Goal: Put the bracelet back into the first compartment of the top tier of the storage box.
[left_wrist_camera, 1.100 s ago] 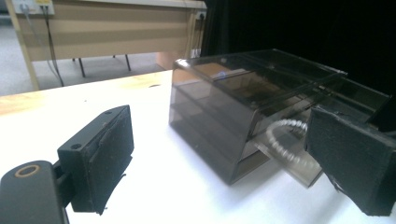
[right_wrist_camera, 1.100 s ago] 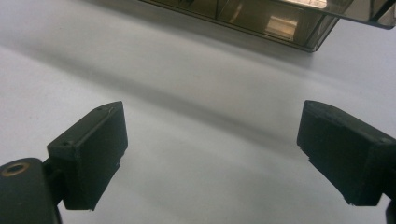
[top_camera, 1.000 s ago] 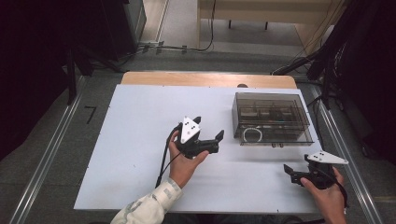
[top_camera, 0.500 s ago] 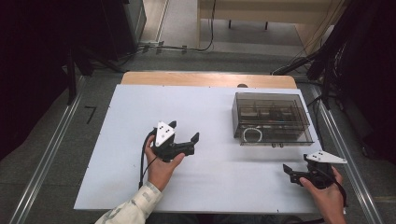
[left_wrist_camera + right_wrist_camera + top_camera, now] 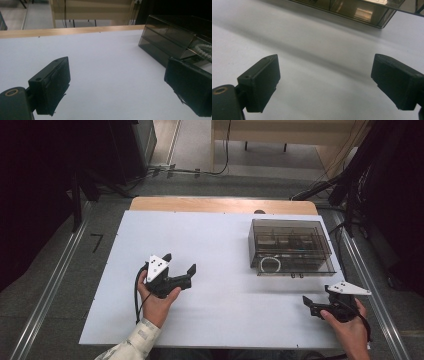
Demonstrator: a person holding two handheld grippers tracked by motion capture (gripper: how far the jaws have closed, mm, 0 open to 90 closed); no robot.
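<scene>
A smoky see-through box [image 5: 291,246] with inner compartments stands on the right half of the white tabletop [image 5: 215,235]; a white coiled cord [image 5: 270,265] lies at its near left corner. My left gripper [image 5: 180,263] hovers over the table's left-middle, open and empty, its jaws aimed right toward the box. In the left gripper view the gripper [image 5: 120,85] has only bare table between its jaws, with the box [image 5: 170,37] at the upper right. My right gripper [image 5: 317,296] sits near the front right corner, open. In its own view the right gripper [image 5: 324,82] holds nothing, and the box [image 5: 352,7] lies ahead.
A strip of wooden board [image 5: 220,205] runs along the table's far edge. Metal rails [image 5: 45,295] flank the table on both sides. Cables [image 5: 200,170] lie on the floor beyond, and dark equipment stands at both far corners.
My left gripper has moved left and toward the near edge, away from the box, still open. The right gripper has stayed in place.
</scene>
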